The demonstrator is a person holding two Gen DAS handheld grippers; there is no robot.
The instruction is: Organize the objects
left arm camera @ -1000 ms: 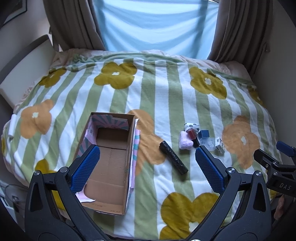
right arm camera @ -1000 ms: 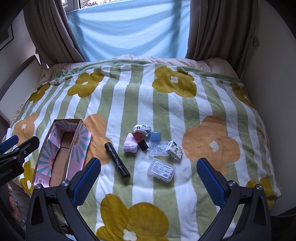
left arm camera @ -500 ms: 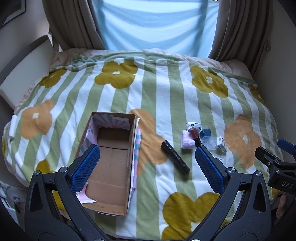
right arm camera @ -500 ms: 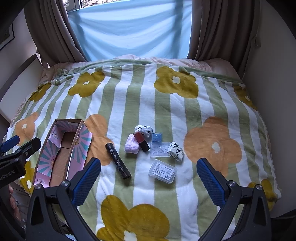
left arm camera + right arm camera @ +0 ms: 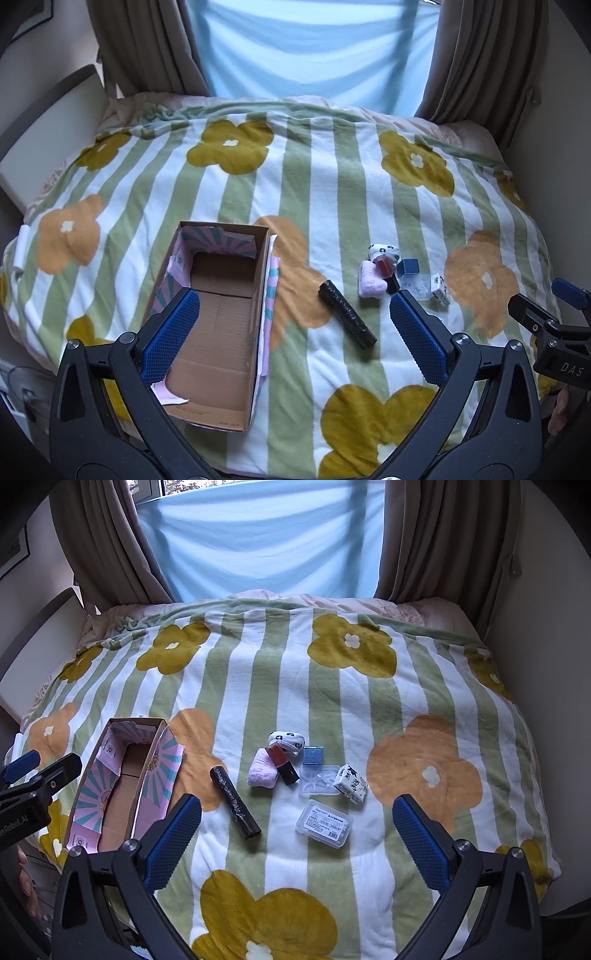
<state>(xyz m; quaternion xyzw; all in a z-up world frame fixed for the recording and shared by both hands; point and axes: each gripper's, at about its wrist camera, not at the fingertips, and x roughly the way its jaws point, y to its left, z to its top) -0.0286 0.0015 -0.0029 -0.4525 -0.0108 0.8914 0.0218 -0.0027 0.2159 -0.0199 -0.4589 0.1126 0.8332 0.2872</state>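
Note:
An open cardboard box (image 5: 218,317) (image 5: 122,790) lies empty on the flowered blanket, left of a cluster of small items. A black roll (image 5: 346,314) (image 5: 235,802) lies nearest the box. Beyond it sit a pink cloth (image 5: 261,774), a red-and-black block (image 5: 282,763), a panda-print bundle (image 5: 287,740), a blue cube (image 5: 313,755), two clear plastic cases (image 5: 319,780) (image 5: 324,823) and a black-and-white patterned box (image 5: 350,783). My left gripper (image 5: 295,332) hovers open over the box's right wall. My right gripper (image 5: 295,834) hovers open above the near case. Both hold nothing.
The striped blanket (image 5: 332,686) covers a bed that drops off at the near edge. Brown curtains (image 5: 436,535) and a pale blue window cloth (image 5: 258,535) stand behind it. A white headboard panel (image 5: 48,122) lines the left side, a wall the right.
Both views have drifted slightly; the items sit a little farther right in the left wrist view and slightly higher in the right. Both grippers stay open.

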